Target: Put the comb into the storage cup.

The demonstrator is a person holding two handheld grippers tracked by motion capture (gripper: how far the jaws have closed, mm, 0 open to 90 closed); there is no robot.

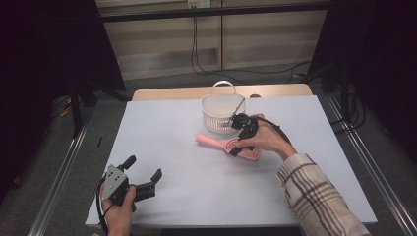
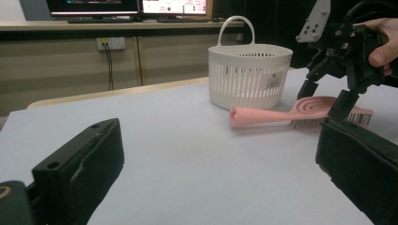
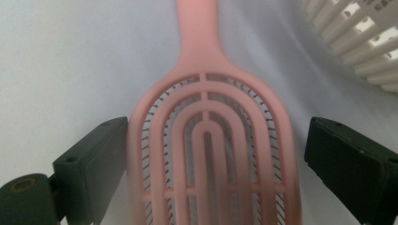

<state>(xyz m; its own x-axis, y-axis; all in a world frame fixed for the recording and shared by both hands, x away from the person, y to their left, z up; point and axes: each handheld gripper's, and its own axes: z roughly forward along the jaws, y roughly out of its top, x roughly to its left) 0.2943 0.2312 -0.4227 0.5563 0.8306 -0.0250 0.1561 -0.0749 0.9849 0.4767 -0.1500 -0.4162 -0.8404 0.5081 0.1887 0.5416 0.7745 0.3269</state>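
Observation:
A pink vented hairbrush (image 1: 216, 142) lies bristles down on the white table (image 1: 172, 147), its handle pointing left, just in front of a white slotted basket (image 1: 220, 115). My right gripper (image 1: 242, 146) is open and straddles the brush head. In the right gripper view the brush head (image 3: 206, 140) sits between the jaws: the left jaw is at its edge and the right jaw stands apart from it. My left gripper (image 1: 143, 168) rests open and empty at the table's near left. The left gripper view shows the brush (image 2: 281, 114), the basket (image 2: 248, 75) and the right gripper (image 2: 325, 98).
The basket (image 3: 361, 33) stands close behind the brush, handle upright. The white table top spreads wide between the two grippers. Metal frame rails run along both sides of the table, and cables hang at the back.

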